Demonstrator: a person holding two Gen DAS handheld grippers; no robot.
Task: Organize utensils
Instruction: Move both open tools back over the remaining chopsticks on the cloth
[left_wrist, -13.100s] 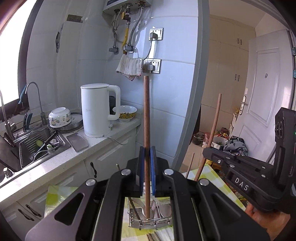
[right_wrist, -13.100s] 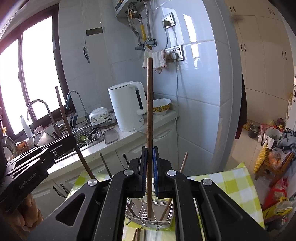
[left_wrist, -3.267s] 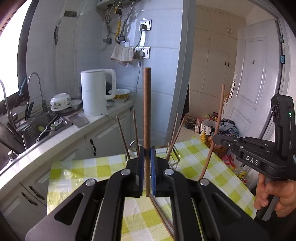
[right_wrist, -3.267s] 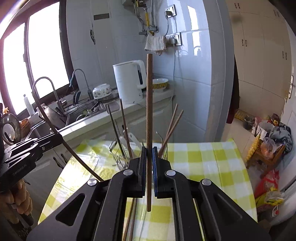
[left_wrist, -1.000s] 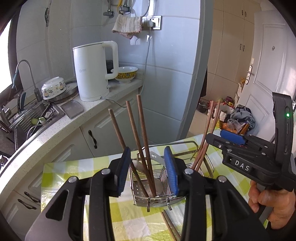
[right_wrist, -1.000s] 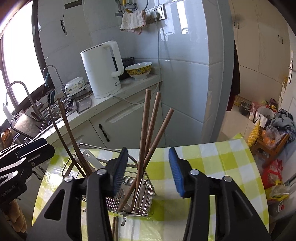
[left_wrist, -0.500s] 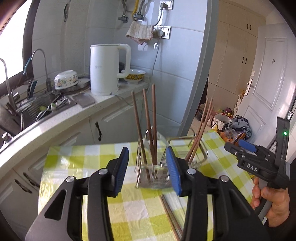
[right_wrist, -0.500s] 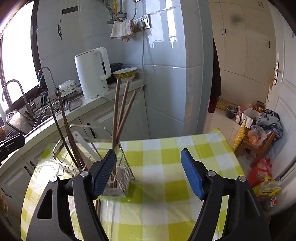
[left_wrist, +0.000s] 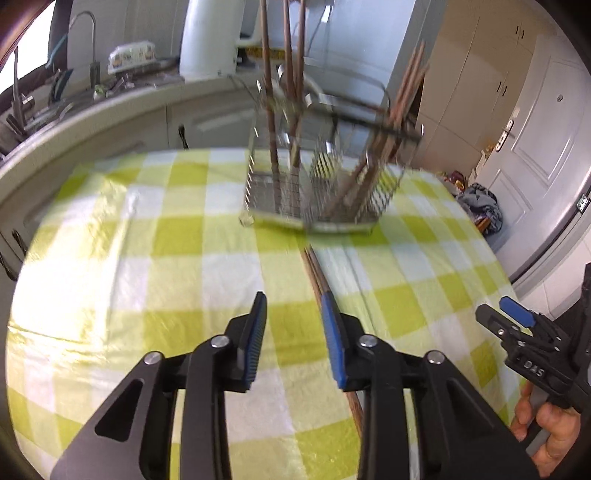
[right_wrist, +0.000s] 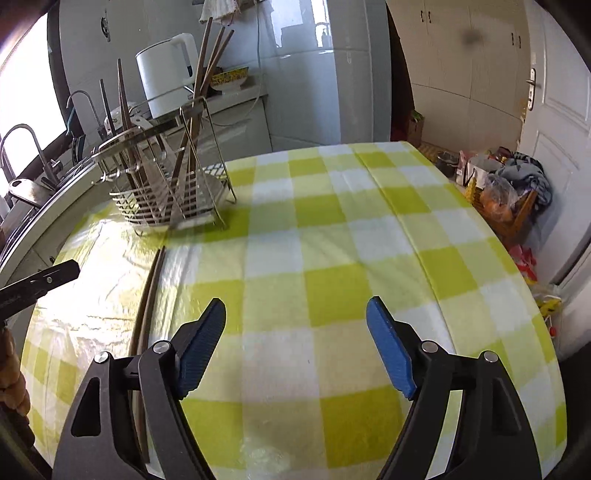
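A metal wire utensil rack (left_wrist: 317, 192) stands on the green-checked tablecloth (left_wrist: 147, 258) with several brown chopsticks (left_wrist: 271, 110) upright in it; it also shows in the right wrist view (right_wrist: 166, 192). More chopsticks (left_wrist: 317, 273) lie flat on the cloth in front of the rack, also in the right wrist view (right_wrist: 149, 295). My left gripper (left_wrist: 293, 314) is open and empty, low over the cloth beside the lying chopsticks. My right gripper (right_wrist: 295, 328) is wide open and empty, to the right of them.
A white kettle (right_wrist: 166, 74), a bowl (right_wrist: 229, 79) and a sink with taps (right_wrist: 22, 147) are on the counter behind the table. Bags and clutter (right_wrist: 509, 184) lie on the floor at the right, by a white door (left_wrist: 535, 129).
Both grippers, open after releasing chopsticks into the rack, have dropped and pulled back from it toward the cloth. The right gripper has opened wider.
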